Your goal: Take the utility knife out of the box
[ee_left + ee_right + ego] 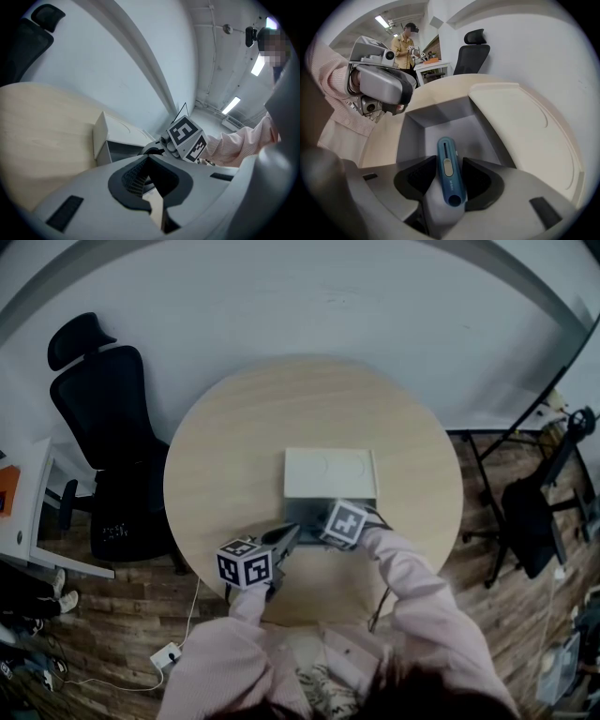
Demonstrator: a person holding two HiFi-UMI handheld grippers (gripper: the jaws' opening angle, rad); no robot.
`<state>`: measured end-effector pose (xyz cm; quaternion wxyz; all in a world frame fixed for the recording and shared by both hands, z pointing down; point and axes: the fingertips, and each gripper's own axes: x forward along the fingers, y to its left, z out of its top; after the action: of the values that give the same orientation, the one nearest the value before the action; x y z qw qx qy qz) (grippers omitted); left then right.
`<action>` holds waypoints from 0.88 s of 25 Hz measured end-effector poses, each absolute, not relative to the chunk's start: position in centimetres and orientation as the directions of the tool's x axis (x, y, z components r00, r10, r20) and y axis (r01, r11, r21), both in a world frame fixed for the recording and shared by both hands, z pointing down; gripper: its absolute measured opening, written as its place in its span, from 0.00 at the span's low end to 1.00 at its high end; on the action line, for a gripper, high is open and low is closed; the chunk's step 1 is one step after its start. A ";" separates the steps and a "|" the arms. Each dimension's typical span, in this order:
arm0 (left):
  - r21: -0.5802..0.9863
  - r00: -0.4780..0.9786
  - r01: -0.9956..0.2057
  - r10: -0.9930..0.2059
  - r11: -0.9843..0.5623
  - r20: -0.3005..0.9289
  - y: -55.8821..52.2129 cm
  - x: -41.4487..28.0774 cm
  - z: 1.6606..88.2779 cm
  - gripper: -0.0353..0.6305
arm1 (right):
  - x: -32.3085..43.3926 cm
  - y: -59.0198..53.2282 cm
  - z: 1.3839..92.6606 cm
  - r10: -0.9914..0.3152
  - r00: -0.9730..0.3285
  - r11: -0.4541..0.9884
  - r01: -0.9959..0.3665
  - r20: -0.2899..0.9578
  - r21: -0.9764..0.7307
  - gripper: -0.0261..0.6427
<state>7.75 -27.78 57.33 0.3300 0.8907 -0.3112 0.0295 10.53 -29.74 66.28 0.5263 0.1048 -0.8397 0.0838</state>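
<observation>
On the round table (225,456) stands a white box (330,474) whose grey tray (454,129) lies uncovered. In the tray is a blue utility knife (449,171), pointing away from me. My right gripper (449,161) reaches steeply down into the tray. Its jaws stand wide, with the knife between the pads and not pinched. In the head view, the marker cube hides the right gripper's (326,521) tips. My left gripper (286,538) is shut on nothing and points almost level at the box's near left corner (101,136).
A black office chair (103,418) stands left of the table. A dark chair and a desk frame (534,512) are at the right. A power strip (167,654) lies on the wood floor. A person (403,44) stands by a far desk.
</observation>
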 end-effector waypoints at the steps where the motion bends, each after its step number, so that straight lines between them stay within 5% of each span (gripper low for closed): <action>1: 0.570 0.805 -0.574 -0.534 -0.588 0.259 -27.7 7.8 57.4 0.05 | 10.6 -29.8 66.3 -0.092 -0.417 0.966 -0.259 0.904 -0.021 0.33; 22: 0.579 0.789 -0.587 -0.559 -0.566 0.253 -28.0 7.0 57.6 0.05 | 10.6 -29.1 66.8 -0.109 -0.407 0.973 -0.231 0.907 0.014 0.25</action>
<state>7.00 -27.98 57.58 0.3347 0.8847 -0.3238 0.0204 10.57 -29.14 66.83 0.5348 0.1017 -0.8369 0.0569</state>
